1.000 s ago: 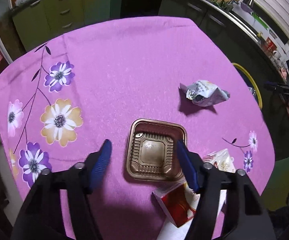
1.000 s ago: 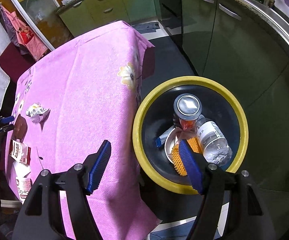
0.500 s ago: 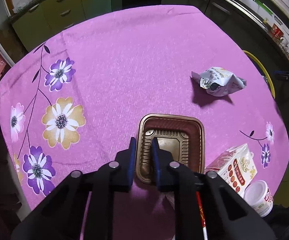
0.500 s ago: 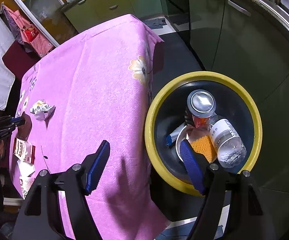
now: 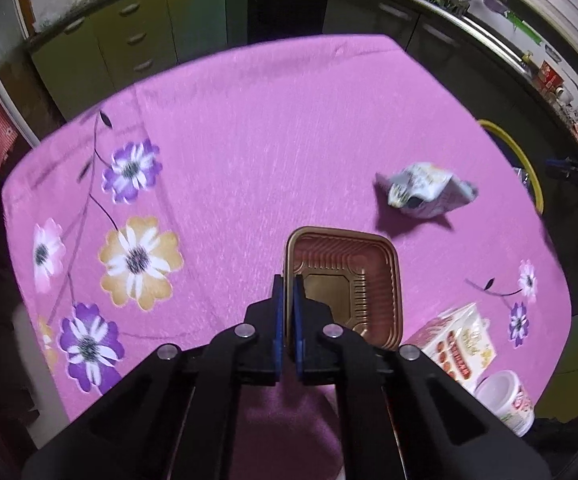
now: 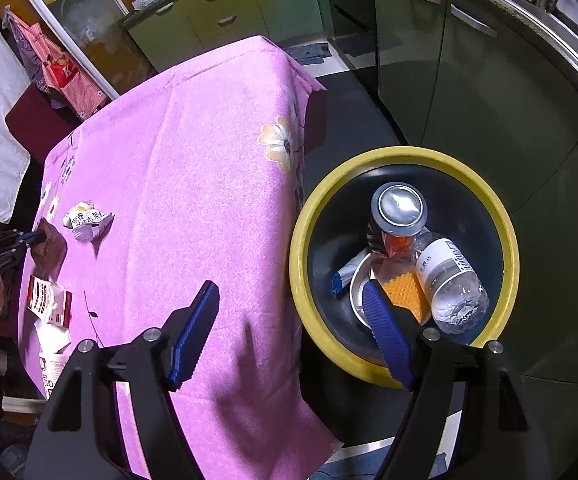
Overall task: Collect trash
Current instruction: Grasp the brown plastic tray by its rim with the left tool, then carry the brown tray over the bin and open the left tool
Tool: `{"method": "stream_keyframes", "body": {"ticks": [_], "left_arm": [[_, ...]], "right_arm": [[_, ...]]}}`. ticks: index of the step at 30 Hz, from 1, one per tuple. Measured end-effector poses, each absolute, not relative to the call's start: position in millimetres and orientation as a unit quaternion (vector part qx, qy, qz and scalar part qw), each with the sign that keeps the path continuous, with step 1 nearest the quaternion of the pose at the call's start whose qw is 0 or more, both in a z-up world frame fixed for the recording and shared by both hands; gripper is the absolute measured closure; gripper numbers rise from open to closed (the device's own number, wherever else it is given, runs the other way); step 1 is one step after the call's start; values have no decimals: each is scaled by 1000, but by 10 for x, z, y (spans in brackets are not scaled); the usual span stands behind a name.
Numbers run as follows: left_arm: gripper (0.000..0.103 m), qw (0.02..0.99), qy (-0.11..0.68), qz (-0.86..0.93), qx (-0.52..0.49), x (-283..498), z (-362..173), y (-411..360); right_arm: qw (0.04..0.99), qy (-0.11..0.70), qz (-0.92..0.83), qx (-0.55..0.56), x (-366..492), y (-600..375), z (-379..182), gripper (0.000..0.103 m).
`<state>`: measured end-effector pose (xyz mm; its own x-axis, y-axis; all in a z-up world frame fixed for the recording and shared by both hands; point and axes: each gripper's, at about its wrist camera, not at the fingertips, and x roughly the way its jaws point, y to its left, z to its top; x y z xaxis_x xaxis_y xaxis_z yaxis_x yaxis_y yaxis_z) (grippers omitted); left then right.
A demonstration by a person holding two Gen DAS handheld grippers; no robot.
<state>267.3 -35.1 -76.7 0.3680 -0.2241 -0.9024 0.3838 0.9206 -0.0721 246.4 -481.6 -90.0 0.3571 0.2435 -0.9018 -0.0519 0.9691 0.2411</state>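
Left wrist view: the left gripper (image 5: 288,316) has its blue fingers (image 5: 277,312) pressed nearly together, pinching the near-left wall of a brown plastic tray (image 5: 353,276). That tray is square, ribbed and empty. It sits over the purple flowered tablecloth (image 5: 229,152); whether its base touches the cloth cannot be told. A crumpled white wrapper (image 5: 425,190) lies on the cloth beyond the tray and to its right, apart from it. A red-and-white carton (image 5: 455,346) lies at the near right, just beside the tray's corner. A white cup (image 5: 507,398) stands just beyond the carton at the table edge. An arc of the yellow bin rim (image 5: 523,164) shows past the right edge of the table.

Right wrist view: the right gripper (image 6: 289,324) hangs with its fingers spread wide and nothing between them. It is above the table edge and the yellow-rimmed black bin (image 6: 317,200), which stands on the floor just beside the table. Inside the bin lie a metal can (image 6: 399,210), a clear plastic bottle (image 6: 451,276), an orange textured piece (image 6: 405,292), a white round container (image 6: 359,284) and a small blue-and-white item (image 6: 343,276). Far left in this view, the left gripper (image 6: 35,236) appears small at the tray (image 6: 51,248), with the wrapper (image 6: 87,224) near it and the carton (image 6: 47,300) closer to the camera.
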Motion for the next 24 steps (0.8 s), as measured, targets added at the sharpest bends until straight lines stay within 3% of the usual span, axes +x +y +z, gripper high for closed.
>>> {"method": "stream_keyframes", "body": {"ticks": [10,17,24], "left_arm": [[99,833,489,-235,107,2564,-71,-803],[99,804,454,-350,157,2497,270,-2026],[99,758,444,-430,208,2589,28,-3470]], "right_arm": [[826,549,74,103,2294,-5058,-870,29],[841,526,29,123,1938,-5516,-713,29],[840,520,-16,155,1409,-6050,-757,29]]}}
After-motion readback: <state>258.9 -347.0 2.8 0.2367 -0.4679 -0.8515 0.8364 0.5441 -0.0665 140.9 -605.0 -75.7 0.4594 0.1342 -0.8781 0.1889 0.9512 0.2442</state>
